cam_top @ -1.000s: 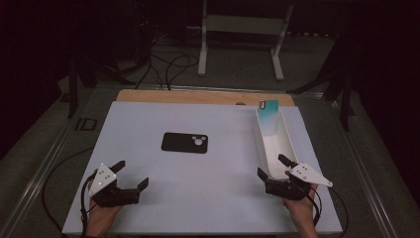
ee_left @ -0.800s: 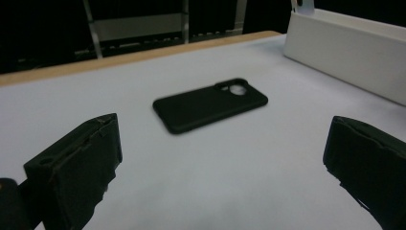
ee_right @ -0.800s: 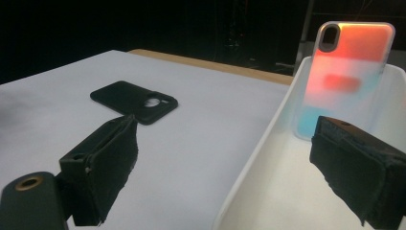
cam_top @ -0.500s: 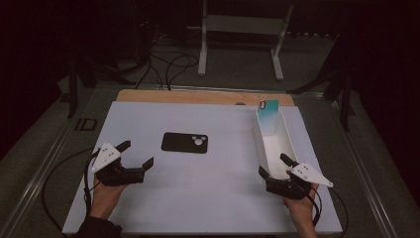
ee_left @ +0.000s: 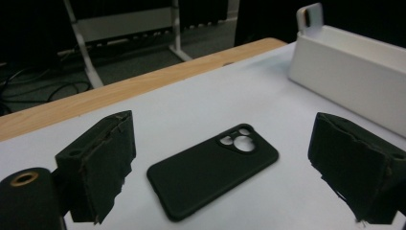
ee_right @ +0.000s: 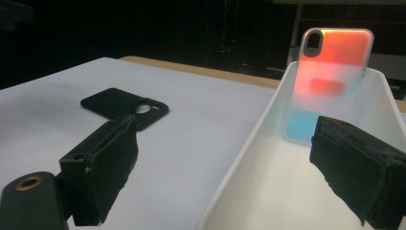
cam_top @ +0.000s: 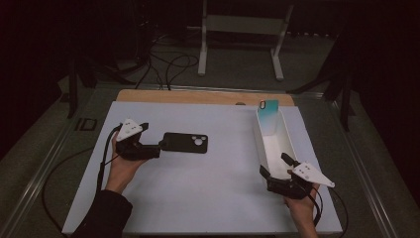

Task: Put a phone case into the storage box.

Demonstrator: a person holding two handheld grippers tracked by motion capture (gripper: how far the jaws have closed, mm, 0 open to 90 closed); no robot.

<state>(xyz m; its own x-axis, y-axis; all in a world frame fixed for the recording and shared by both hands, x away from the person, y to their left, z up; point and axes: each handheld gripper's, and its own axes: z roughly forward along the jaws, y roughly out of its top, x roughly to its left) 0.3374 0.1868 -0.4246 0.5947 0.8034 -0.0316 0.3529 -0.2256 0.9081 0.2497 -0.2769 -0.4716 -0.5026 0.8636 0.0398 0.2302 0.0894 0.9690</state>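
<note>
A black phone case (cam_top: 185, 143) lies flat on the white table top, camera cutout to the right. My left gripper (cam_top: 159, 147) hovers at the case's left end, open; its jaws have just been closing a little and nothing is pressed between them. In the left gripper view the black case (ee_left: 213, 170) lies on the table beyond the pads (ee_left: 103, 163). A white bin (cam_top: 285, 144) stands at the right, with a colourful phone case (cam_top: 268, 116) upright at its far end. My right gripper (cam_top: 273, 165) rests open at the bin's near end, empty, facing the colourful case (ee_right: 330, 81).
A wooden strip (cam_top: 198, 96) borders the table's far edge. Beyond it a white metal stand (cam_top: 237, 44) and cables (cam_top: 168, 64) sit on the dark floor. A cable (cam_top: 101, 168) trails from the left gripper. The bin's long wall (ee_right: 249, 158) runs beside the right gripper.
My left hand has moved forward and to the right, rising slightly, from the near left of the table up to the black case's left end. The right hand has stayed put.
</note>
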